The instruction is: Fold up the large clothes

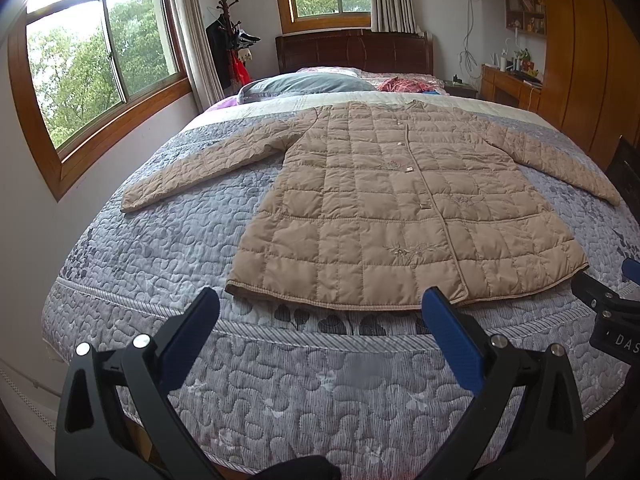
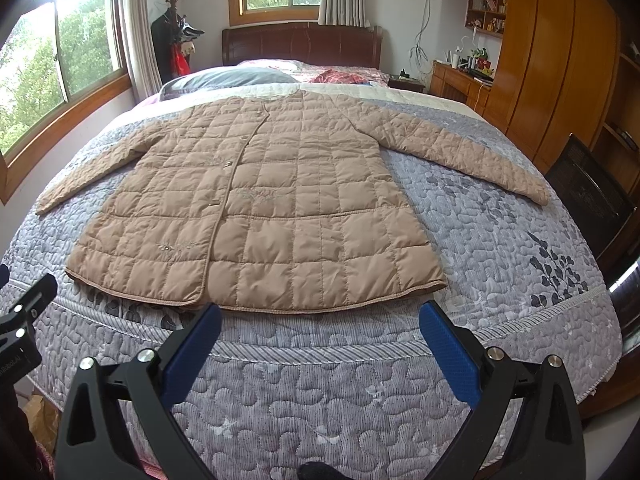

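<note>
A beige quilted coat (image 1: 404,208) is laid flat on the bed (image 1: 280,380), front side up and buttoned, with its hem near the foot edge and its collar toward the pillows. Both sleeves are spread out to the sides, the left sleeve (image 1: 200,168) reaching toward the window side and the right sleeve (image 2: 468,156) toward the wardrobe side. No fold is seen anywhere on the garment, so the task is judged to be at its very beginning: the coat is only prepared, and all folding is still left. The left tongs (image 1: 320,308) are held wide apart and empty, just in front of the hem at its left half. The right tongs (image 2: 320,316) are also spread wide and hold nothing, in front of the right half of the hem. Neither pair seems to touch the cloth, although the fisheye view makes the gap hard to judge. What remains is probably the bringing in of the sleeves over the body and then the folding of the body itself, which may be resisted by the thick padding
</note>
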Action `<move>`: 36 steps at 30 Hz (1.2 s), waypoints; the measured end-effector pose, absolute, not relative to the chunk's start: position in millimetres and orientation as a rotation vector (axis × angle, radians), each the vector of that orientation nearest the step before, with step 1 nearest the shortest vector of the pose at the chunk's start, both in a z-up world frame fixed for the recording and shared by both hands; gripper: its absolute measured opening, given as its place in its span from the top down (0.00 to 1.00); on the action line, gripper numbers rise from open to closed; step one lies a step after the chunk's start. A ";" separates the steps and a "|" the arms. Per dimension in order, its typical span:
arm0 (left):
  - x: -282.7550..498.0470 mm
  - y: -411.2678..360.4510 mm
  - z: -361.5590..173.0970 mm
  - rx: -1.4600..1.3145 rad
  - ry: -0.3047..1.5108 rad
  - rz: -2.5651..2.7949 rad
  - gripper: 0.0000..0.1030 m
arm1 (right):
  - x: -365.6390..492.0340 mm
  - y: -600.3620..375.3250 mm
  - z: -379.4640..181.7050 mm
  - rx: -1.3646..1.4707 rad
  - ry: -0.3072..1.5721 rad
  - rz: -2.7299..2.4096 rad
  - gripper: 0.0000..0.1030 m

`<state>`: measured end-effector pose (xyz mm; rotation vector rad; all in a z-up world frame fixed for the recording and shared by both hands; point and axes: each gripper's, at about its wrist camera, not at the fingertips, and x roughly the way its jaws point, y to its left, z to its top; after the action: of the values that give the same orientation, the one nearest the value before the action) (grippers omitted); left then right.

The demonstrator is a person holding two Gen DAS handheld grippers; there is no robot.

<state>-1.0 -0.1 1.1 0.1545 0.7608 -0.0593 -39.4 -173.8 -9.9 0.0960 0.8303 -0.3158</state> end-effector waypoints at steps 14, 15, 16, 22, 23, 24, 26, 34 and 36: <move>-1.0 -0.1 0.9 0.155 0.761 -0.060 0.03 | -38.8 -173.7 -10.0 0.097 0.831 -0.315 0.04; -1.1 -0.2 1.0 0.155 0.762 -0.060 0.03 | -38.8 -173.6 -10.0 0.098 0.831 -0.315 0.04; -1.0 -0.2 1.0 0.155 0.762 -0.061 0.03 | -38.9 -173.6 -10.0 0.098 0.832 -0.315 0.04; 0.0 0.5 1.2 0.155 0.760 -0.060 0.03 | -37.7 -173.4 -10.0 0.097 0.833 -0.313 0.04; 0.3 0.6 1.2 0.155 0.761 -0.060 0.03 | -37.0 -173.6 -10.0 0.097 0.834 -0.312 0.04; 0.4 0.6 1.1 0.155 0.761 -0.061 0.03 | -36.7 -173.0 -9.9 0.097 0.834 -0.311 0.04; 0.2 0.8 1.2 0.155 0.762 -0.060 0.03 | -35.8 -172.8 -10.1 0.096 0.835 -0.310 0.04; 1.0 1.4 1.0 0.155 0.763 -0.064 0.03 | -34.0 -171.8 -10.5 0.096 0.835 -0.307 0.04; 4.2 2.9 0.2 0.149 0.766 -0.077 0.03 | -32.5 -172.9 -10.5 0.103 0.834 -0.301 0.04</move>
<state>4.2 2.9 0.2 0.1491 0.7657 -0.0769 -32.5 -172.9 -10.5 0.1027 0.8344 -0.3008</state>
